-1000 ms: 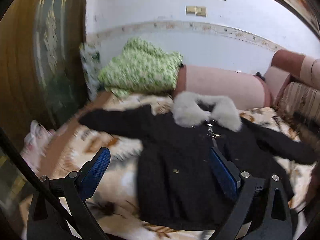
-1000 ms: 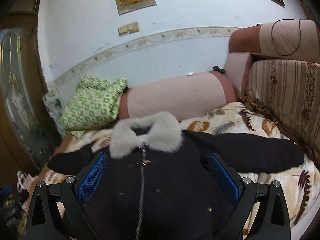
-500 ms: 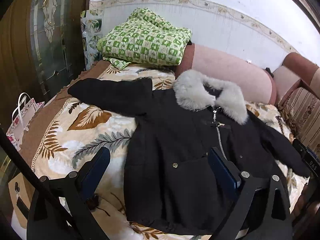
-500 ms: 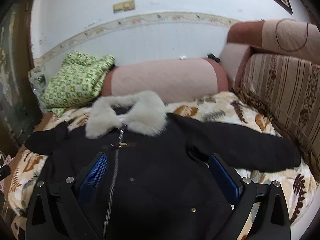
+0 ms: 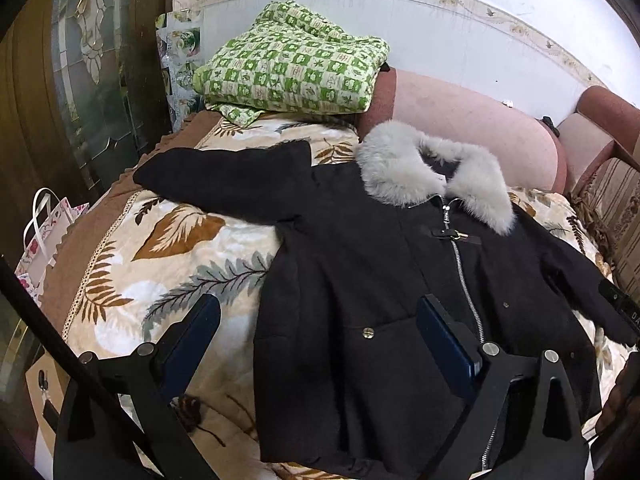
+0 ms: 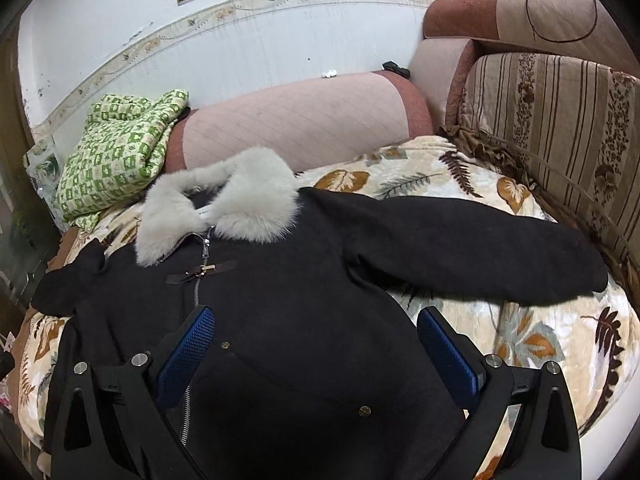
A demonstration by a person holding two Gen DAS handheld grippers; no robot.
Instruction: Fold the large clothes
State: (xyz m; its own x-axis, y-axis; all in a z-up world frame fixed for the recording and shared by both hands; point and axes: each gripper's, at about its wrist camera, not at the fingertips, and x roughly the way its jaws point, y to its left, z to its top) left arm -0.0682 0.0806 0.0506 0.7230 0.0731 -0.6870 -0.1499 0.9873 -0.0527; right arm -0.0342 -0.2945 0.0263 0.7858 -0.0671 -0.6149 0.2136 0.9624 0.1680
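Note:
A black coat with a grey fur collar lies flat, front up and zipped, on the leaf-patterned bed cover, sleeves spread to both sides. It also shows in the right wrist view, with its collar and right sleeve stretched out. My left gripper is open and empty, above the coat's left hem side. My right gripper is open and empty, above the coat's middle.
A folded green checked quilt and a pink bolster lie at the head by the white wall. A striped sofa back stands on the right. A wooden glass door and a paper bag are on the left.
Both grippers have tipped downward and come closer to the coat, so it fills more of each view. The coat itself has not moved. Both grippers stay open.

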